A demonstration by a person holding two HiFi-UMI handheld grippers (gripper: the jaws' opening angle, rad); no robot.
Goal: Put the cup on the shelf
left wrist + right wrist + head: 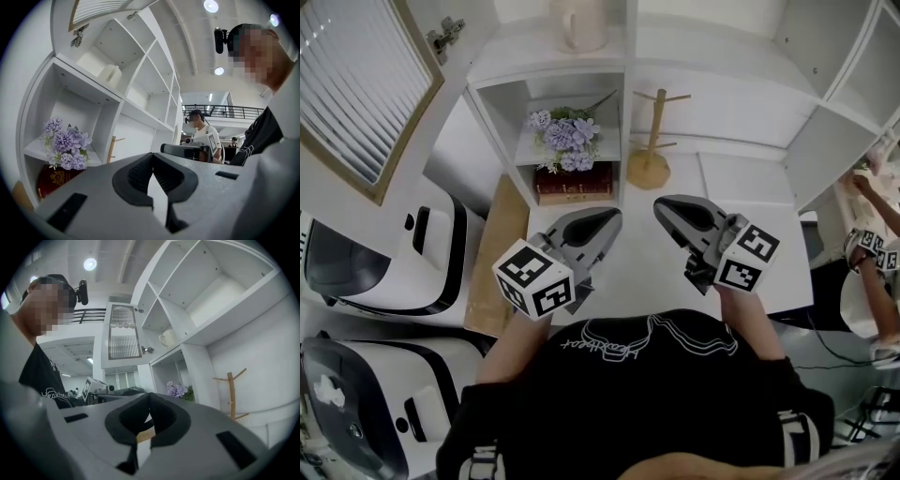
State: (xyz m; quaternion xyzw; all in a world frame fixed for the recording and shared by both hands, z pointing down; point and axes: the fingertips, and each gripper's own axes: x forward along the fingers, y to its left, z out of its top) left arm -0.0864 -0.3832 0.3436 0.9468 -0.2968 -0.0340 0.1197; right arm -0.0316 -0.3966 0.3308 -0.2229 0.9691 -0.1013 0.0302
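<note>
Left gripper [612,216] and right gripper [660,205] are held mid-frame, jaws together, empty; cup [578,23] is seen on shelf [534,62], top centre.

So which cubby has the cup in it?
The cubby directly above the one with the purple flowers and red book. The cream cup stands there alone; the other cubbies in view hold no cup.

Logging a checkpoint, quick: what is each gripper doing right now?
Left gripper: closed, holding nothing.
Right gripper: closed, holding nothing.
</note>
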